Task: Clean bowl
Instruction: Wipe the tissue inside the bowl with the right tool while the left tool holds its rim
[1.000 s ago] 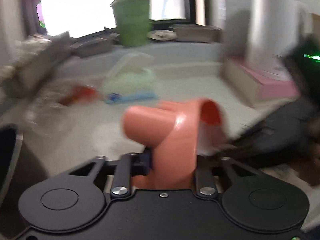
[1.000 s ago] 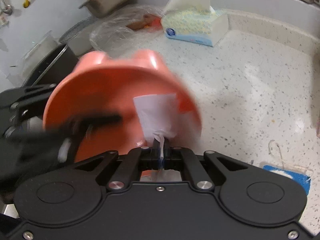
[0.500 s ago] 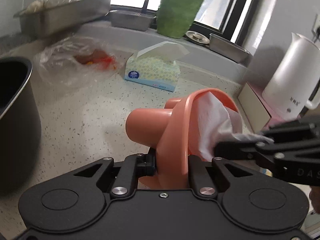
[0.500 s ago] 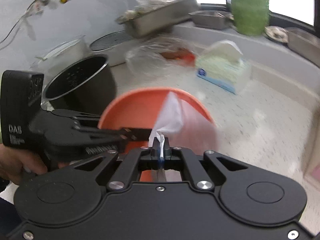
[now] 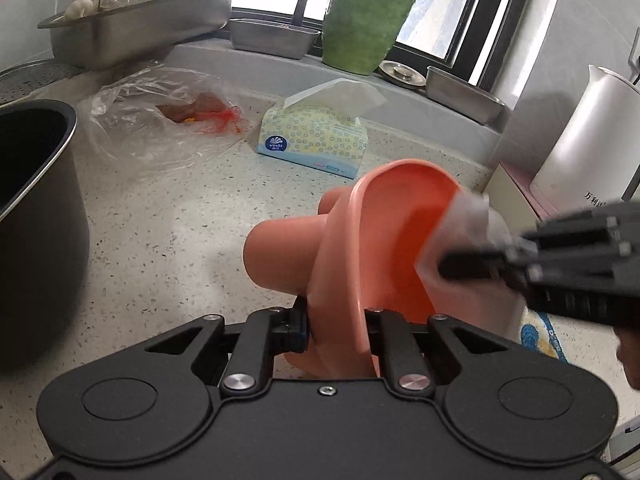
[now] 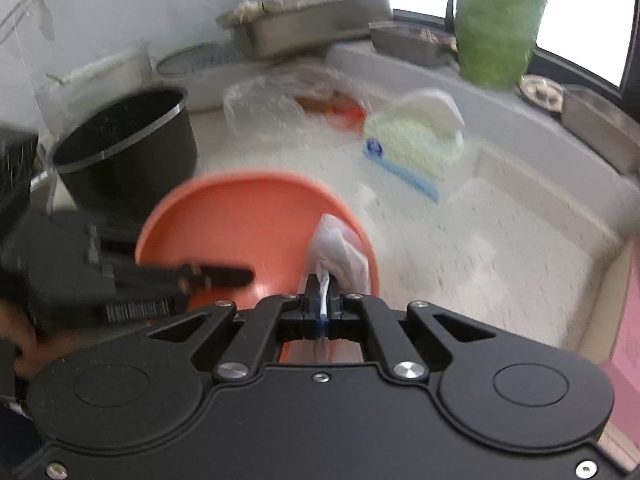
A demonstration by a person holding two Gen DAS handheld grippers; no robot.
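The left tongs (image 5: 336, 328) pinch the rim of a salmon-pink footed bowl (image 5: 384, 240), held tilted above the speckled tabletop (image 5: 168, 216). The right tongs (image 6: 323, 304), pressed together on a white tissue (image 6: 340, 252), have slid the wad from the bowl's middle, where it sat half a second ago, to the inner wall near the rim (its outline is blurred). Wiping looks underway, with parts of the inside probably still untouched.
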